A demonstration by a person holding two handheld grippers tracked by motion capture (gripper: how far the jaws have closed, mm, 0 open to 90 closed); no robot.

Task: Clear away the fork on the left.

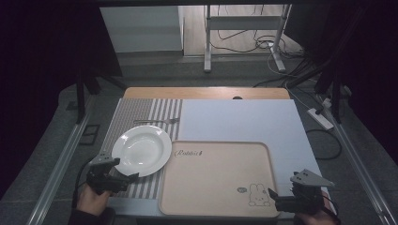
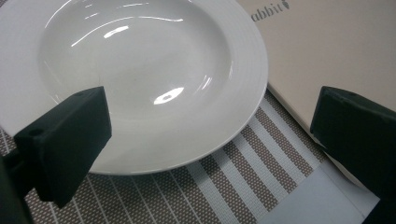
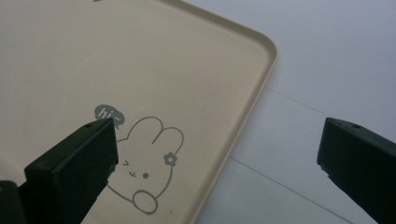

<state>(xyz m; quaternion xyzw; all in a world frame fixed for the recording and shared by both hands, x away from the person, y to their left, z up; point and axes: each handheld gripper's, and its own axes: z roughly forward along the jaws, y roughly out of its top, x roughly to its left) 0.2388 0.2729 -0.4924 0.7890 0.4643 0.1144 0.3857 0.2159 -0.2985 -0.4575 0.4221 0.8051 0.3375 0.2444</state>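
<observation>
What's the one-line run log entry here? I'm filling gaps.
left gripper: open, at plate | right gripper: open, at tray corner | fork: beyond plate

The plate (image 1: 141, 150) sits on the mat (image 1: 141, 114), apparently touching the tray's (image 1: 216, 206) left edge.

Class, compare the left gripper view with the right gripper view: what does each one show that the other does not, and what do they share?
Left gripper view alone: the white plate, glossy and empty, resting on the striped placemat, with the left gripper open above its near rim.

Right gripper view alone: the rabbit drawing printed near the tray's corner, and the right gripper open over the tray's edge.

Shared: the beige tray, the white sheet under it, and a pair of black fingers spread wide apart, holding nothing.
</observation>
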